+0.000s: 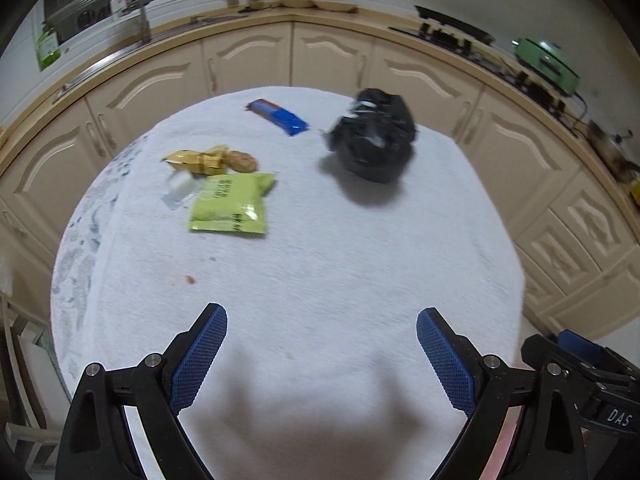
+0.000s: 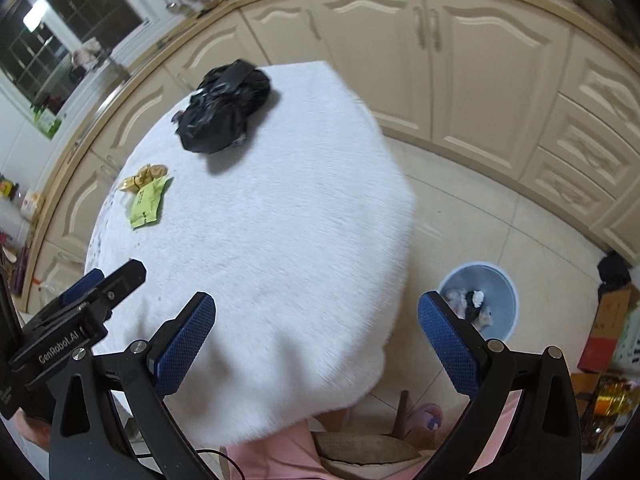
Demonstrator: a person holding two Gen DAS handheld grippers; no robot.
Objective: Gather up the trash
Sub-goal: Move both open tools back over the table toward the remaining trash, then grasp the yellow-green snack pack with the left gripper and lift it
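Observation:
A black plastic bag (image 1: 372, 136) lies crumpled at the far side of the white-covered table (image 1: 320, 280). To its left are a blue wrapper (image 1: 278, 117), a gold wrapper with a cookie (image 1: 212, 159), a green packet (image 1: 230, 204) and a small white packet (image 1: 180, 188). My left gripper (image 1: 322, 354) hovers open over the near part of the table, nothing between its fingers. My right gripper (image 2: 316, 348) stands open above the table's near right edge, also empty. The bag (image 2: 224, 108), the gold wrapper (image 2: 144, 180) and the green packet (image 2: 148, 204) show in the right wrist view too.
A grey waste bin (image 2: 480, 300) holding some trash stands on the tiled floor right of the table. Cream kitchen cabinets (image 1: 332, 56) curve behind. A cardboard box (image 2: 608, 328) and bottles sit at the floor's right. A person's pink clothing (image 2: 292, 456) is below the right gripper.

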